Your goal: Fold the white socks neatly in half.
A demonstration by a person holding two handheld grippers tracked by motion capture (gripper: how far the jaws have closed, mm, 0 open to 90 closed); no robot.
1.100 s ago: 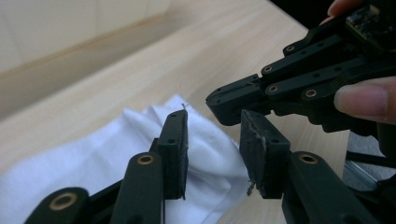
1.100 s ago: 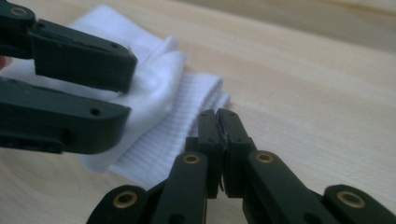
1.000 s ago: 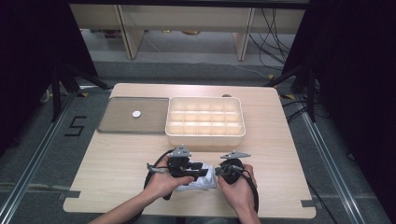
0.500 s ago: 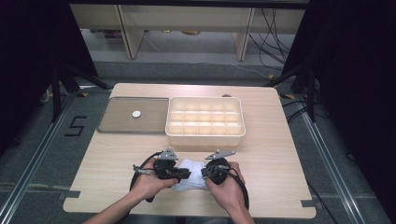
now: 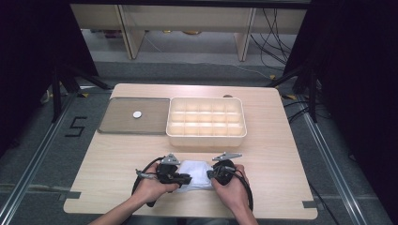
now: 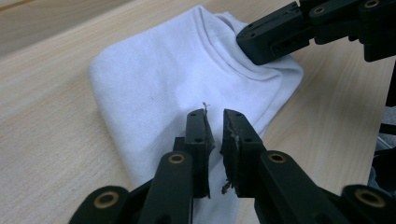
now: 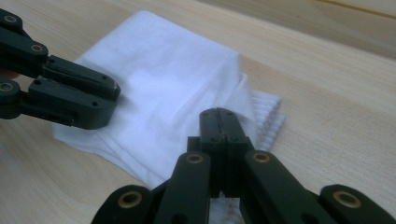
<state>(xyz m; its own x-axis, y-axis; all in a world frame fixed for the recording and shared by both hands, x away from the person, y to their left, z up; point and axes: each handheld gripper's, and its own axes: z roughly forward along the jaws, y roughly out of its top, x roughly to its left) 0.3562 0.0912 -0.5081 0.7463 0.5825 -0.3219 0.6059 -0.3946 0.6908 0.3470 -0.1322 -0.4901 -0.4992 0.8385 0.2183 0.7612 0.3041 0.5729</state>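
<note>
A folded white cloth (image 5: 196, 172) lies near the table's front edge, between both grippers. In the left gripper view the cloth (image 6: 159, 79) spreads under my left gripper (image 6: 215, 122), whose jaws stand almost together with a thin slit and nothing seen between them. My right gripper (image 7: 224, 119) is shut, its tip over the cloth (image 7: 173, 79) near a ribbed edge (image 7: 268, 116). In the high view the left gripper (image 5: 184, 178) touches the cloth's left side and the right gripper (image 5: 212, 174) its right side. Each gripper also shows in the other's view, tip resting on the cloth.
A cream compartment box (image 5: 206, 122) stands at mid table. Left of it lies a flat grey tray (image 5: 117, 122) with a small white disc (image 5: 136, 114). Bare wood (image 5: 281, 154) runs to the right of the hands. Black cables (image 5: 141, 180) loop beside both wrists.
Both hands and the cloth have shifted a little to the left along the table's front edge. The grippers stay at the cloth's two sides.
</note>
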